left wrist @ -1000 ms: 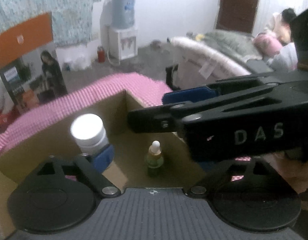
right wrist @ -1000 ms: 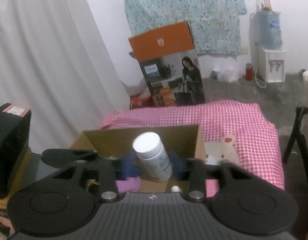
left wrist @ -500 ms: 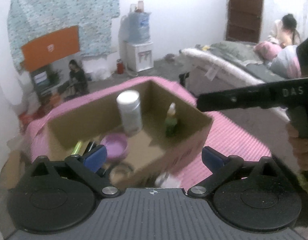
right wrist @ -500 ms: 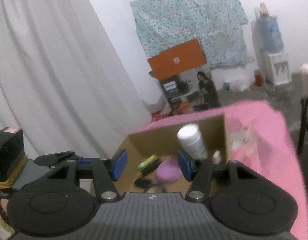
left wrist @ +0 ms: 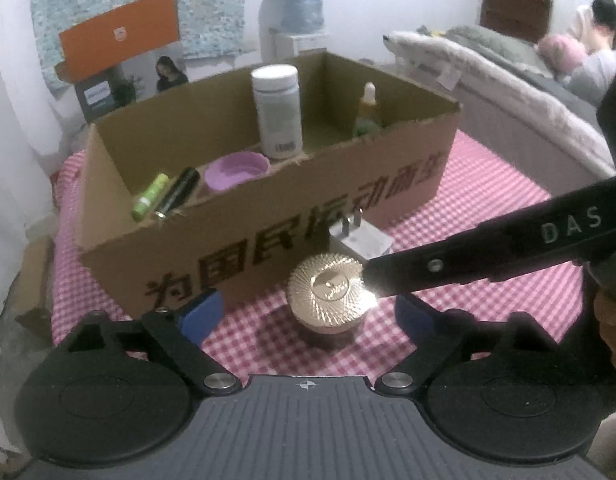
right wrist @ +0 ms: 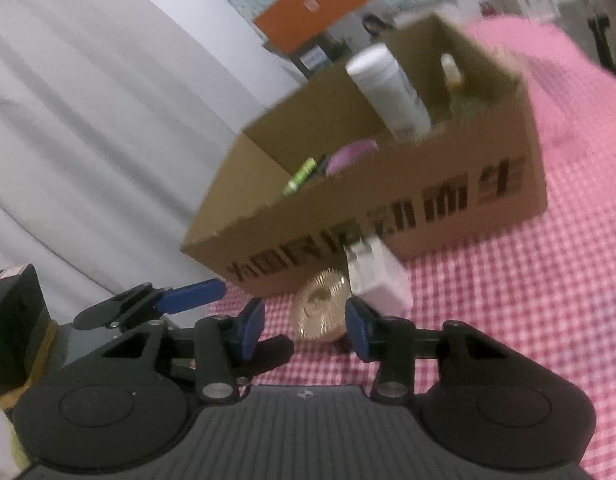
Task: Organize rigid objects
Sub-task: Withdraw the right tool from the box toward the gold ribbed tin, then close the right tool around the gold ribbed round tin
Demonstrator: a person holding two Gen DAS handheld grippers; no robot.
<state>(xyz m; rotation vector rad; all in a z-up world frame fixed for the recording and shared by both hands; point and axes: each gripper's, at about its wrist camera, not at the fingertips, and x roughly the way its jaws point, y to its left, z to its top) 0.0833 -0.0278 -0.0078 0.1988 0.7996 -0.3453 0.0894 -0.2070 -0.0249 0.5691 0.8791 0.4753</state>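
Observation:
A cardboard box (left wrist: 268,216) stands on the pink checked cloth and holds a white bottle (left wrist: 276,110), a dropper bottle (left wrist: 367,111), a purple lid (left wrist: 236,169), a green tube (left wrist: 150,197) and a black tube (left wrist: 179,191). A gold-lidded jar (left wrist: 327,294) and a white plug adapter (left wrist: 361,238) sit in front of the box. My left gripper (left wrist: 308,314) is open around the jar's near side. My right gripper (right wrist: 304,330) is open, its fingers either side of the jar (right wrist: 319,308); its arm crosses the left wrist view (left wrist: 507,248).
A bed with a seated person (left wrist: 599,52) is at the right. A water dispenser (left wrist: 296,12) and an orange-topped carton (left wrist: 120,52) stand at the back. A white curtain (right wrist: 88,120) hangs at the left, and a black device (right wrist: 12,320) sits beside it.
Both grippers have pulled back from over the box and come down in front of it. The right gripper let go of the white bottle, which now stands in the box. The jar has come into view.

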